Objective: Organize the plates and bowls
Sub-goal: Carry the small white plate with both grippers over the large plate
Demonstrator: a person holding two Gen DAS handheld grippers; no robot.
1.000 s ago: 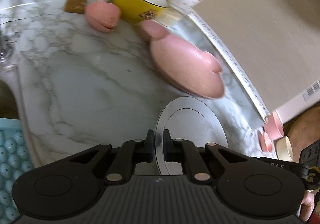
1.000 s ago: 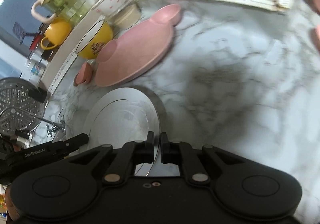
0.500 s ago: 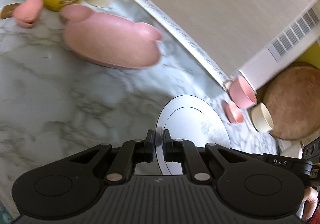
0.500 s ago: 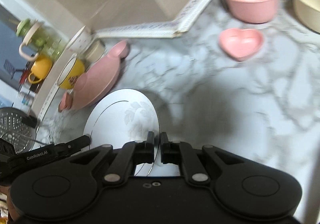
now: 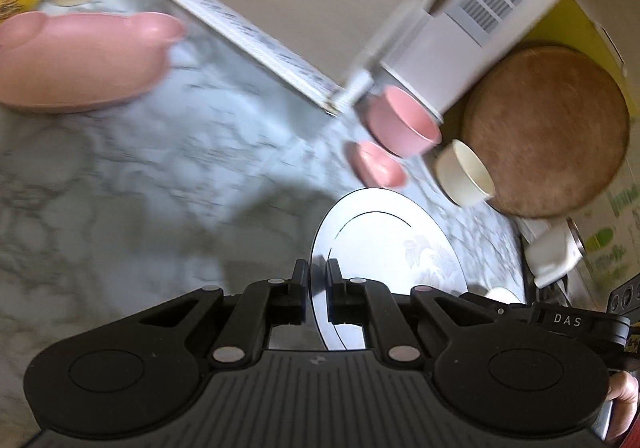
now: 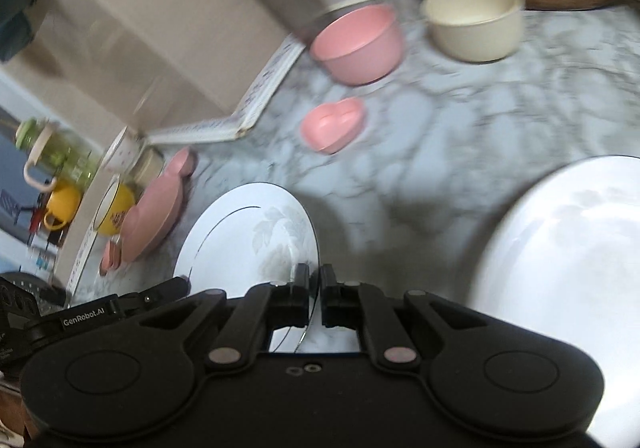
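Note:
A white plate with a grey leaf print (image 5: 384, 244) (image 6: 248, 240) hangs above the marble counter, held at opposite rims. My left gripper (image 5: 318, 280) is shut on its left rim, and my right gripper (image 6: 315, 282) is shut on its right rim. Ahead stand a pink bowl (image 5: 400, 122) (image 6: 358, 44), a cream bowl (image 5: 464, 174) (image 6: 474, 18) and a small pink heart dish (image 5: 378, 166) (image 6: 334, 122). A larger white plate (image 6: 568, 268) lies at the right in the right wrist view. A pink eared plate (image 5: 80, 56) (image 6: 154, 216) lies far left.
A round wooden board (image 5: 548, 130) leans behind the bowls, below a white vented unit (image 5: 480, 8). A yellow bowl (image 6: 114, 208), a patterned cup (image 6: 122, 148) and a green bottle (image 6: 52, 148) stand along the left wall. The marble counter (image 5: 140, 188) spreads between the dishes.
Both grippers carried the white plate rightward across the counter. The pink eared plate slid off to the left, the pink and cream bowls drew nearer, and a larger white plate came into view.

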